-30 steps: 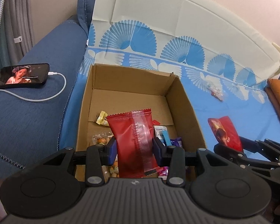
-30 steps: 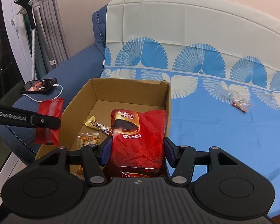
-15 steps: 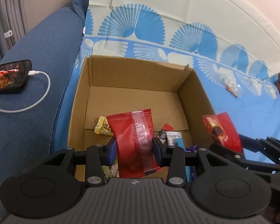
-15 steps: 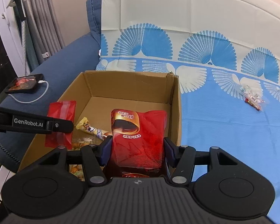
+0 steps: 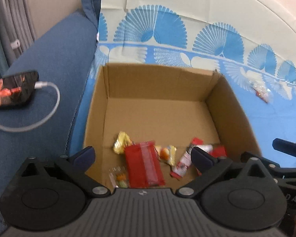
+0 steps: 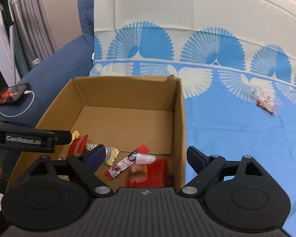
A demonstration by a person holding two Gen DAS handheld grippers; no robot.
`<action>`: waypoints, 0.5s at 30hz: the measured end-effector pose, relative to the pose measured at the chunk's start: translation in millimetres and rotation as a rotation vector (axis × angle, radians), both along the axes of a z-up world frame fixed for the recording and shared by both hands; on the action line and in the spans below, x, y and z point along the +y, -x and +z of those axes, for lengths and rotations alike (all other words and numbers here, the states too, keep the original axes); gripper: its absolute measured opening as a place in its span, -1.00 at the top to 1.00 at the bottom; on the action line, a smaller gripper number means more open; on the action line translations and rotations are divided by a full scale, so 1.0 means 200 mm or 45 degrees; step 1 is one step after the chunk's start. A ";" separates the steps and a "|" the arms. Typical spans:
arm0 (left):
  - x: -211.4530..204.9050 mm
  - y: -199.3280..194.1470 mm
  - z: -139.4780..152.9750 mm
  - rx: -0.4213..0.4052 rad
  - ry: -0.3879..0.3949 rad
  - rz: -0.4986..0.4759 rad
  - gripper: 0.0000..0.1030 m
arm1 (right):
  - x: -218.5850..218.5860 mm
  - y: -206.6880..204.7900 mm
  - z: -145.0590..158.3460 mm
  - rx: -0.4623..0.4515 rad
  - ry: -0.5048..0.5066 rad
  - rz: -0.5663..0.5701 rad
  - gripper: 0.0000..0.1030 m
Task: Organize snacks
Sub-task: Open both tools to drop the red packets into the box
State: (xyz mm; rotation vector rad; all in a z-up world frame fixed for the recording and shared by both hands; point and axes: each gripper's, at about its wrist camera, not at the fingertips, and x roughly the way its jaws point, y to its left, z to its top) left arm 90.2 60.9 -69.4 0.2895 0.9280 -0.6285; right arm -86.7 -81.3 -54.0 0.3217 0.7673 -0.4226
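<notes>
Both tools spread wide above the cardboard box (image 5: 232,106): left tool (image 5: 143,156), right tool (image 6: 146,158). Red packet (image 5: 143,165) and red pouch (image 6: 148,172) now loose on the box floor, pinched half a second ago. Risk: clear candy bag (image 6: 264,98), lying well right of the box, slipping or crushing under a careless pinch.

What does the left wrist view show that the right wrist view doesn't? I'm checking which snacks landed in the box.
Only the left wrist view shows the whole flat red packet and a clear candy bag beside it. Only the right wrist view shows a blurred red bag in the box's near right corner. Both share the cardboard box, the open left gripper and right gripper, the phone, and a candy bag on the sheet.
</notes>
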 end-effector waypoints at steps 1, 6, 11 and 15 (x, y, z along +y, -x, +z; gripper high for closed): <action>0.01 0.01 0.00 0.021 -0.002 0.006 -1.00 | 0.00 0.02 0.01 0.001 -0.004 -0.005 -0.75; 0.12 0.16 0.04 0.043 -0.024 0.037 -1.00 | 0.08 0.14 0.06 0.006 -0.017 0.014 -0.75; 0.23 0.35 0.07 0.049 -0.045 0.065 -1.00 | 0.23 0.28 0.13 -0.011 0.014 0.063 -0.79; 0.29 0.48 0.09 0.043 -0.052 0.064 -1.00 | 0.32 0.40 0.18 -0.033 0.050 0.068 -0.80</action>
